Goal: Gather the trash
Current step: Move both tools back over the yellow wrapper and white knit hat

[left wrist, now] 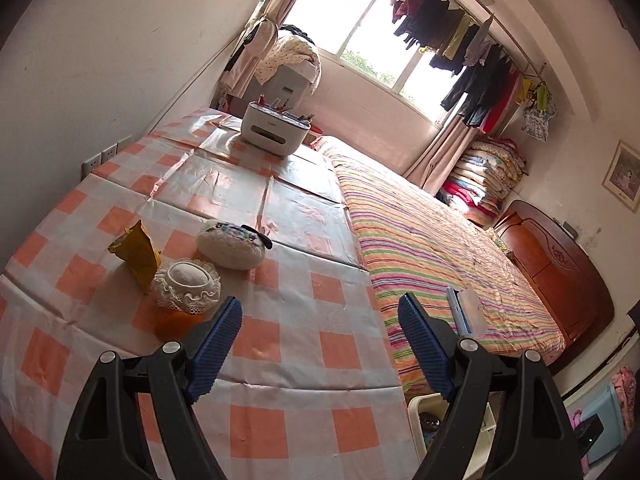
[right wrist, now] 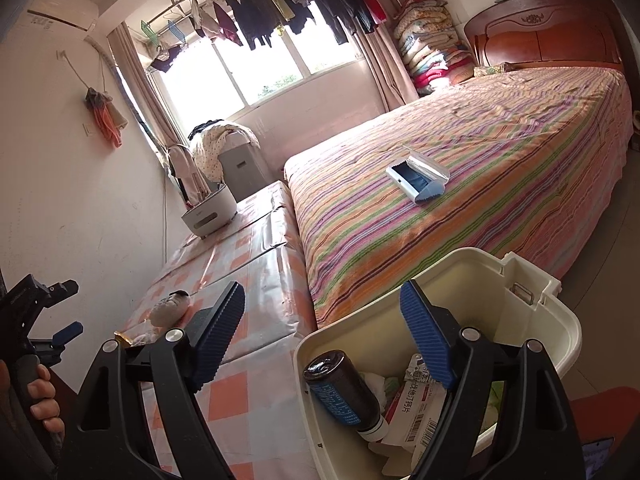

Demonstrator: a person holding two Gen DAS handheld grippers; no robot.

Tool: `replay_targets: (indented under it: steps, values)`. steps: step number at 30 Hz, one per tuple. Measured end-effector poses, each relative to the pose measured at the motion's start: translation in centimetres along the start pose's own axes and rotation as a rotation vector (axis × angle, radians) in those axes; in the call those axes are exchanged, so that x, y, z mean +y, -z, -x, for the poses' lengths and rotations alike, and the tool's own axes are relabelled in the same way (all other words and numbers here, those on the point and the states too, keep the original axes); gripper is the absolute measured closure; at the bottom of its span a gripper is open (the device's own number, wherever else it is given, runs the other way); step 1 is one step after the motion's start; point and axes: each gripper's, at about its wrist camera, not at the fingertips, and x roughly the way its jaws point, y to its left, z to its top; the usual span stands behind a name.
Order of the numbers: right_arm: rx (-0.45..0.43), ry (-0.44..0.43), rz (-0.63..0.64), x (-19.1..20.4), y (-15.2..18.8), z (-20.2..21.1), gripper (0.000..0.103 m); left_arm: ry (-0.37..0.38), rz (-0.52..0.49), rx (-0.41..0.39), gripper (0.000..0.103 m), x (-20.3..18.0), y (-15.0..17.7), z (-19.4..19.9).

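A crumpled yellow wrapper lies on the orange-checked table, beside a lace-trimmed pincushion and a white crocheted pouch. My left gripper stands open over the table's near edge, right of the pincushion, with nothing between its blue pads. In the right wrist view my right gripper is open and empty above the rim of a cream bin. The bin holds a dark bottle, a medicine box and crumpled paper.
A white desk organiser stands at the table's far end. The striped bed runs along the table's right side, with a blue-and-white lint brush on it. A hand holds the left gripper at the right wrist view's left edge. Clothes hang by the window.
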Motion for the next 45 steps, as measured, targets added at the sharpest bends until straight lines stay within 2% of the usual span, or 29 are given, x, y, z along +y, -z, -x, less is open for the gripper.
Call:
replay_targets:
  steps: [5,10,13,20,30,38,45]
  values:
    - [0.023,-0.052,0.075,3.4,0.1,-1.6,0.024,-0.109,0.069,-0.014,0.025,5.8,-2.0,0.0]
    - [0.056,-0.113,0.158,7.0,0.8,-3.2,0.024,-0.129,0.164,0.012,0.025,10.3,-3.2,0.1]
    - [0.079,-0.148,0.193,8.8,1.0,-4.1,0.024,-0.156,0.187,0.018,0.025,11.9,-3.3,0.3]
    - [0.143,-0.210,0.237,12.4,1.5,-6.5,0.023,-0.195,0.201,0.043,0.025,14.0,-3.7,0.0]
    - [0.280,-0.334,0.329,18.9,3.3,-10.5,0.023,-0.217,0.248,0.107,0.025,16.5,-4.3,-2.8]
    - [0.454,-0.441,0.334,23.8,5.5,-15.0,0.023,-0.227,0.289,0.134,0.025,18.0,-4.6,-3.9]
    - [0.604,-0.463,0.313,27.4,8.0,-20.0,0.023,-0.226,0.307,0.155,0.025,18.5,-4.6,-4.6]
